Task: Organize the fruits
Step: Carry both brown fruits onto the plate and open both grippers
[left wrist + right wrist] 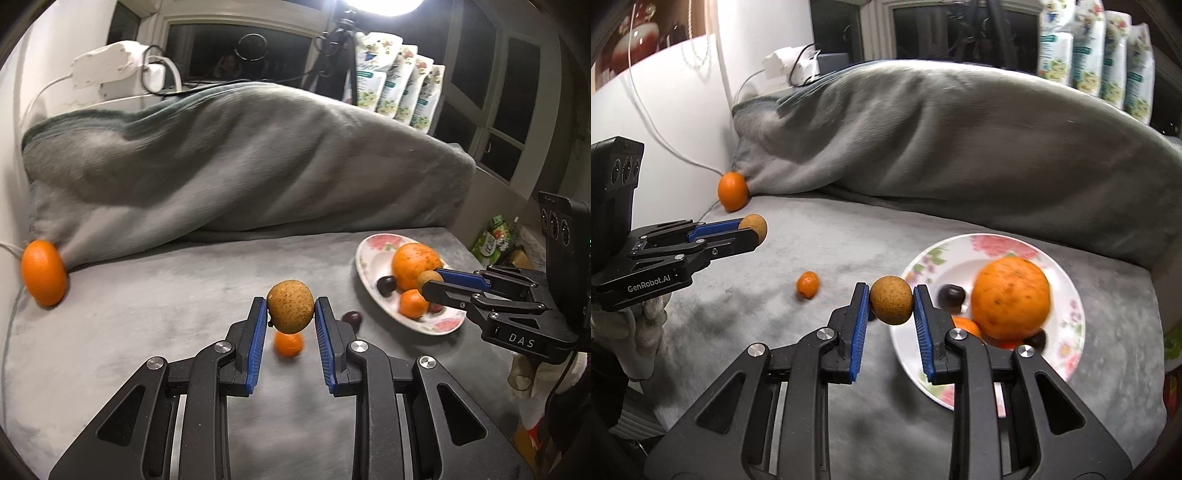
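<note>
My left gripper (pixel 290 308) is shut on a brown round fruit (pixel 290 305), held above the grey surface; it also shows in the right wrist view (pixel 753 230). My right gripper (pixel 891 304) is shut on a second brown fruit (pixel 891 305) at the left rim of the floral plate (pixel 1067 354); it also shows in the left wrist view (pixel 428 282). The plate holds a big orange (pixel 1010 297), a small orange (pixel 413 303) and dark round fruits (pixel 951 295). A small orange (pixel 808 284) and a dark fruit (pixel 351 316) lie on the surface. Another orange (pixel 43 272) rests against the blanket.
A bunched grey blanket (pixel 221 166) fills the back of the grey cushioned surface (pixel 147 314). A white cable and power strip (pixel 107 66) sit at the back left by the wall. Printed pouches (pixel 399 85) stand by the window. The surface drops off at the right.
</note>
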